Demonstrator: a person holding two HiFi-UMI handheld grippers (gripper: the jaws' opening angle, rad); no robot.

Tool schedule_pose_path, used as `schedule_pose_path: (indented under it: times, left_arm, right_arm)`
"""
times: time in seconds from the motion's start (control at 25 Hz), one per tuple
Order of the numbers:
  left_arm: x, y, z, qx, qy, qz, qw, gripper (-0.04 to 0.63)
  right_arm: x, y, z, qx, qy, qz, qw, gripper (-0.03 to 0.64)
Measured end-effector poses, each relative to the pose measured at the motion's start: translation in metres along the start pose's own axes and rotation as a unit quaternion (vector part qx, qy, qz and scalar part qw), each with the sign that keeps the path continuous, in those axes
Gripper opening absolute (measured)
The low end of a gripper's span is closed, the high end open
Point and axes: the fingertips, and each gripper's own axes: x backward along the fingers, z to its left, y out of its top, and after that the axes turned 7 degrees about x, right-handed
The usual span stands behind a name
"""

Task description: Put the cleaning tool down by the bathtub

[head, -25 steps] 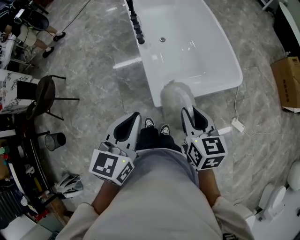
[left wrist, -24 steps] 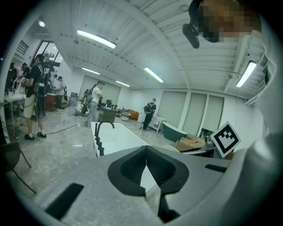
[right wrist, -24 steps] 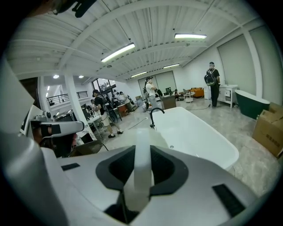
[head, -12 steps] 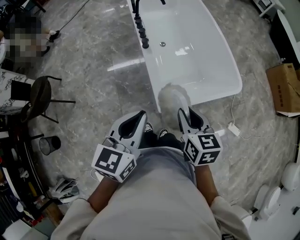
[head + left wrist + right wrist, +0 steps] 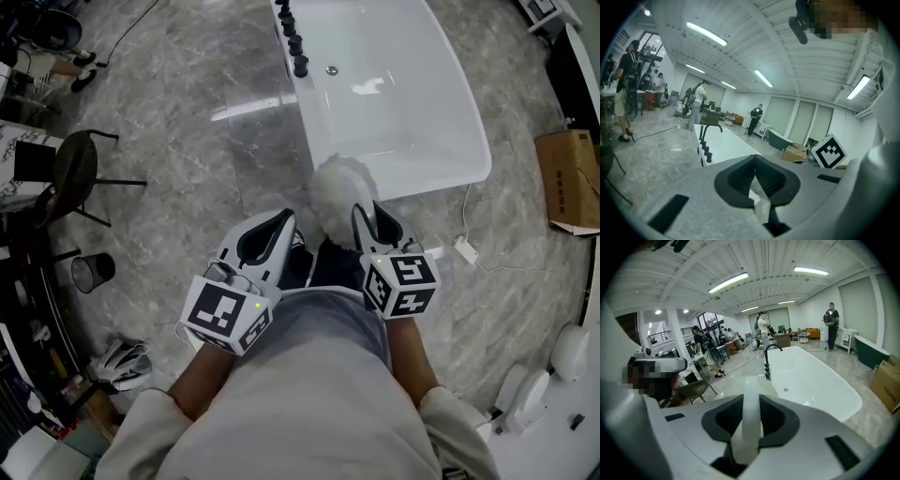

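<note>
A white bathtub (image 5: 476, 155) with a black faucet (image 5: 292, 42) stands on the grey marble floor ahead of me. My right gripper (image 5: 373, 217) is shut on the white handle (image 5: 751, 413) of the cleaning tool. The tool's fluffy white head (image 5: 334, 190) hangs in front of the tub's near end, just above my shoes. My left gripper (image 5: 272, 232) is held beside it to the left, shut with nothing between its pads (image 5: 761, 180). In the right gripper view the handle runs up between the jaws toward the bathtub (image 5: 813, 380).
A black chair (image 5: 75, 178) and a wire bin (image 5: 84, 272) stand at the left. A cardboard box (image 5: 572, 178) sits right of the tub, and a white plug with its cable (image 5: 464, 248) lies on the floor near the tub's end. White fixtures (image 5: 525, 394) stand at the lower right. People stand far off.
Both grippers have moved forward and a little down toward the tub's near end. The tool's fluffy head now sits lower, closer to the floor by the tub.
</note>
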Motion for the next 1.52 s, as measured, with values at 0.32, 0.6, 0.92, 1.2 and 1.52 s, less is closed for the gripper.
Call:
schedule_pose_path:
  times: [0.32,0.6,0.92,1.2,1.52]
  left_arm:
    - [-0.003,-0.011,0.014,0.016,0.015,0.012,0.9997,0.006]
    - [-0.008,-0.012,0.01,0.016,0.019,0.019,0.9995,0.006]
    - [-0.019,-0.013,0.008,0.018,0.026,0.026,0.9992,0.006]
    - [-0.021,-0.02,0.004,0.021,0.029,0.032,0.9988,0.007]
    - [-0.021,-0.023,0.007,0.025,0.036,0.035,0.9984,0.007]
  right_arm:
    - [-0.023,-0.009,-0.001,-0.007,0.016,0.015,1.0,0.086]
    - [-0.038,-0.02,-0.022,-0.039,0.004,0.024,0.999,0.086]
    - [-0.048,-0.033,-0.032,-0.044,0.007,0.036,0.998,0.086]
    - [-0.056,-0.045,-0.037,-0.041,0.011,0.049,0.998,0.086]
    - [-0.068,-0.058,-0.038,-0.031,0.012,0.063,0.997,0.086]
